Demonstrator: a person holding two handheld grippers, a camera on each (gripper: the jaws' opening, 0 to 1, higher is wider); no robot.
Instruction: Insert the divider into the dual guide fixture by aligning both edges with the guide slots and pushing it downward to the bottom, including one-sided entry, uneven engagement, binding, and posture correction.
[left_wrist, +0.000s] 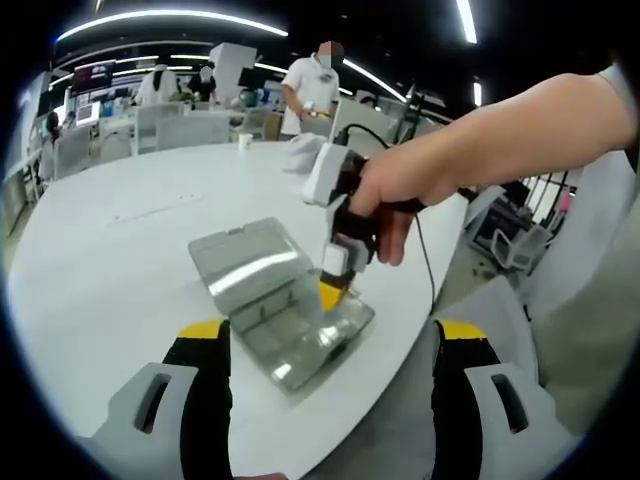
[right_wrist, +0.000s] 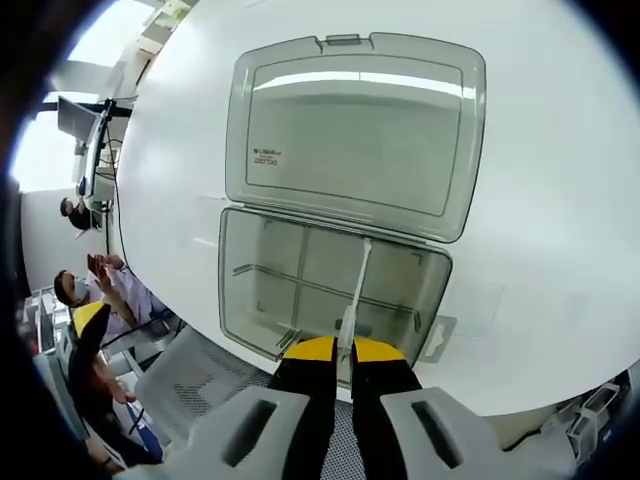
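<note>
Divider (right_wrist: 357, 285) stood upright inside clear box (right_wrist: 330, 290), running across its compartments, seemingly seated in slots at both ends. Pinched at near end by right gripper (right_wrist: 345, 350), jaws narrow on it. Left gripper (left_wrist: 330, 335) hung back over table (left_wrist: 110, 250), jaws wide, holding nothing. Lid (right_wrist: 355, 130) lay flat open.
</note>
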